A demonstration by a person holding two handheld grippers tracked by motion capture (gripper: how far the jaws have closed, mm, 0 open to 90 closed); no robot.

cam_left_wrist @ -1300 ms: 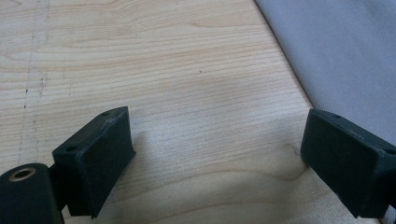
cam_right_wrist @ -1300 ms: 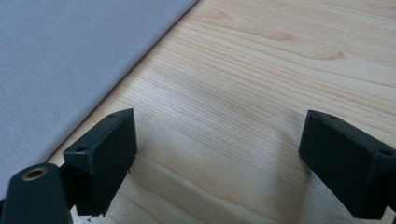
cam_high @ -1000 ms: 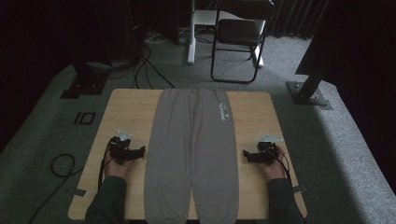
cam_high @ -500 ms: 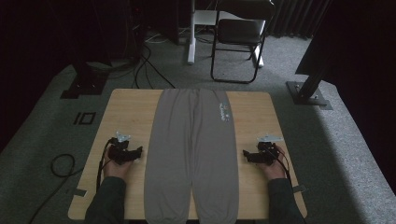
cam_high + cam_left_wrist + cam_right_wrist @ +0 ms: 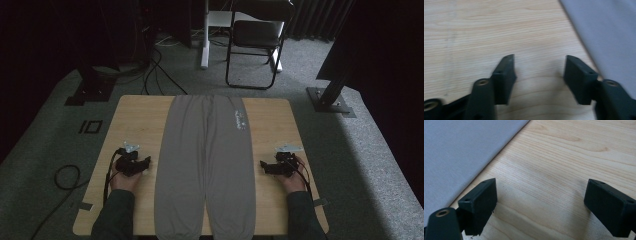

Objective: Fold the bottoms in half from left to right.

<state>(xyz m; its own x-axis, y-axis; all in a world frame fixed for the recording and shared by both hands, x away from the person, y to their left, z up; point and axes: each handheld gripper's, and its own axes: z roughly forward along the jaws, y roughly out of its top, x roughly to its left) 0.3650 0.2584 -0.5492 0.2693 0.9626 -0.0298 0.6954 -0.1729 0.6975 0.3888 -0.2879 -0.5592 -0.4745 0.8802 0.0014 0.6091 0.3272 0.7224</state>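
Grey trousers (image 5: 207, 165) lie flat along the middle of the wooden table (image 5: 135, 115), waistband at the far edge, cuffs at the near edge. My left gripper (image 5: 145, 164) rests on the table just left of the trousers' left leg (image 5: 609, 37); its jaws have just been closing, stand apart and have only bare wood between them (image 5: 539, 72). On the other side of the trousers my right gripper (image 5: 264, 167) rests on the table. Its jaws are wide open over bare wood (image 5: 541, 195), with the cloth's edge (image 5: 461, 152) close to one jaw.
A black folding chair (image 5: 255, 35) and a white desk leg (image 5: 205, 35) stand on the carpet beyond the table. Cables (image 5: 150, 70) trail on the floor at the left. A dark stand base (image 5: 330, 100) sits at the table's far right.
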